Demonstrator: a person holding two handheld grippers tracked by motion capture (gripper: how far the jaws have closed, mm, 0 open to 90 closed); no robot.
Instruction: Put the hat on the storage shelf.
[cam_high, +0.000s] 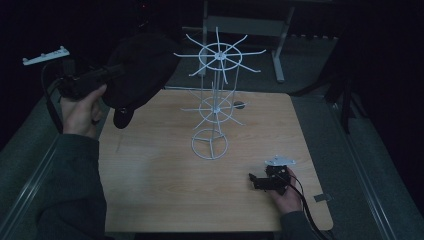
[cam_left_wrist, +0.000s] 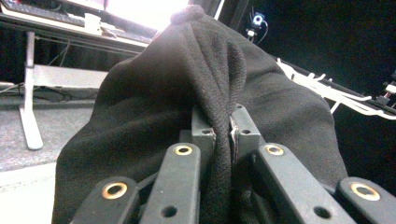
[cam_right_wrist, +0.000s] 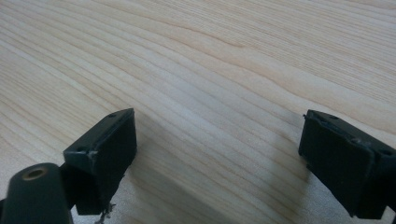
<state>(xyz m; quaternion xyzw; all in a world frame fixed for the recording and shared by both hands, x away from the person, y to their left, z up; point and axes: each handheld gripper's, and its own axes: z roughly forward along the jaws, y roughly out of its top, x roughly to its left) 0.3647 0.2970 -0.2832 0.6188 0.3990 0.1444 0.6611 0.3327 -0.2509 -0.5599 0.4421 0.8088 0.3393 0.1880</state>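
A black knit hat (cam_high: 140, 70) hangs in the air at the upper left of the high view, level with the top ring of a white wire rack (cam_high: 216, 100). My left gripper (cam_high: 117, 70) is shut on a fold of the hat (cam_left_wrist: 205, 88), whose cloth is pinched between the jaws near my left gripper's (cam_left_wrist: 223, 133) tips. The rack's spokes (cam_left_wrist: 327, 88) show past the hat on the right. My right gripper (cam_high: 252, 179) rests low over the wooden table (cam_high: 165, 185) at the front right. It (cam_right_wrist: 217, 149) stands open, nothing between its pads.
The rack stands on a round wire base (cam_high: 210, 144) near the table's middle. A small dark round object (cam_high: 239, 105) lies behind it. A white strip (cam_high: 46, 55) sticks out at the far left. A metal stand (cam_high: 280, 45) rises beyond the table.
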